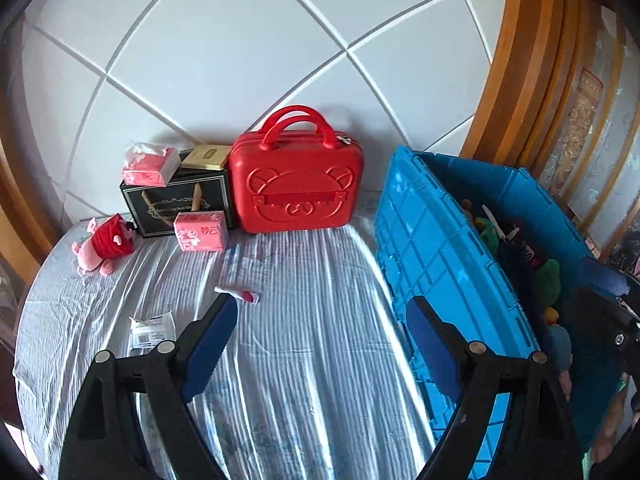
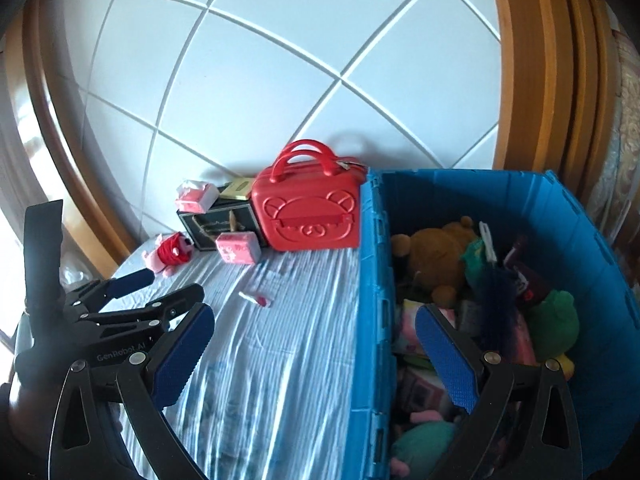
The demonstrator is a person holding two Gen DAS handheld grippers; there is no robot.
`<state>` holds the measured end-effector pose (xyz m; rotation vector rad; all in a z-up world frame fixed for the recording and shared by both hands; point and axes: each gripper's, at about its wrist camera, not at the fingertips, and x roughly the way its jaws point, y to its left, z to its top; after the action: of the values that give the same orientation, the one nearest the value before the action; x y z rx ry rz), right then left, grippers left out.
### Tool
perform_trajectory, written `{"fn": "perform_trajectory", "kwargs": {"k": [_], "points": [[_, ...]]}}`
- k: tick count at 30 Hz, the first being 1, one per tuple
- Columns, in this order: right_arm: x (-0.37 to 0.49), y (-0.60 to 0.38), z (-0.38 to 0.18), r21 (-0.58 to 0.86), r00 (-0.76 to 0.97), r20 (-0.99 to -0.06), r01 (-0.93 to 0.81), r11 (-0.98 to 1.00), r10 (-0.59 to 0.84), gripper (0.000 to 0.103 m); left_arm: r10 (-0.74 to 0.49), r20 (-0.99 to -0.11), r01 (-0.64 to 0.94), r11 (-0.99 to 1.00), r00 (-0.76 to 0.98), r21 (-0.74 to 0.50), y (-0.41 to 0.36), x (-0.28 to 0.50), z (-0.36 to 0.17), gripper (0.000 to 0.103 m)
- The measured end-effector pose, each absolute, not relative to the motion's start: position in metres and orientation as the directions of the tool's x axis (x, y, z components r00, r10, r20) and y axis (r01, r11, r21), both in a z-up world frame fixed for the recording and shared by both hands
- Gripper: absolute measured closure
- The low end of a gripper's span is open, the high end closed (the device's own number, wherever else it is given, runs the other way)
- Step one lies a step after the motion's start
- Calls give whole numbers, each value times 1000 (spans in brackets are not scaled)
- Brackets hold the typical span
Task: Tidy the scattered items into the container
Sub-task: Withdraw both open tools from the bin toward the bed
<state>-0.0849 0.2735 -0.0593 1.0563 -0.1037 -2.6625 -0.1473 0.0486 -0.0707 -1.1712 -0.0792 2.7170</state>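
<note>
Crate (image 2: 560, 216) contents partly behind gripper (image 2: 316, 344)

Striped bedsheet (image 1: 304, 320) below a white tiled wall (image 1: 224, 52) and wooden frame (image 1: 520, 60).

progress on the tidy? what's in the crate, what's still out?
Done: blue crate already holds plush toys and other bits. In hand: nothing; left gripper and right gripper are both open and empty. Left on the bed: pink plush pig, small red-and-white tube, flat white packet, two pink tissue packs.
</note>
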Motion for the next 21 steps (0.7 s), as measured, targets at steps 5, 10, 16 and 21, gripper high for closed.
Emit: {"fn": "perform_trajectory", "kwargs": {"k": [5, 10, 16, 21], "points": [[-101, 229, -76, 158, -661, -687, 270, -950, -302, 1, 141, -740, -93, -990, -658, -106, 6, -152, -92, 16], [-119, 186, -101, 153, -622, -715, 306, -939, -319, 1, 78, -768, -41, -997, -636, -67, -38, -159, -123, 16], [-147, 136, -144, 151, -569, -751, 344, -927, -334, 1, 1, -797, 9, -1000, -604, -8, -95, -172, -169, 16], [-170, 97, -186, 147, -526, -782, 363, -920, -333, 1, -47, -820, 44, -999, -571, 26, -144, -187, -209, 16]]}}
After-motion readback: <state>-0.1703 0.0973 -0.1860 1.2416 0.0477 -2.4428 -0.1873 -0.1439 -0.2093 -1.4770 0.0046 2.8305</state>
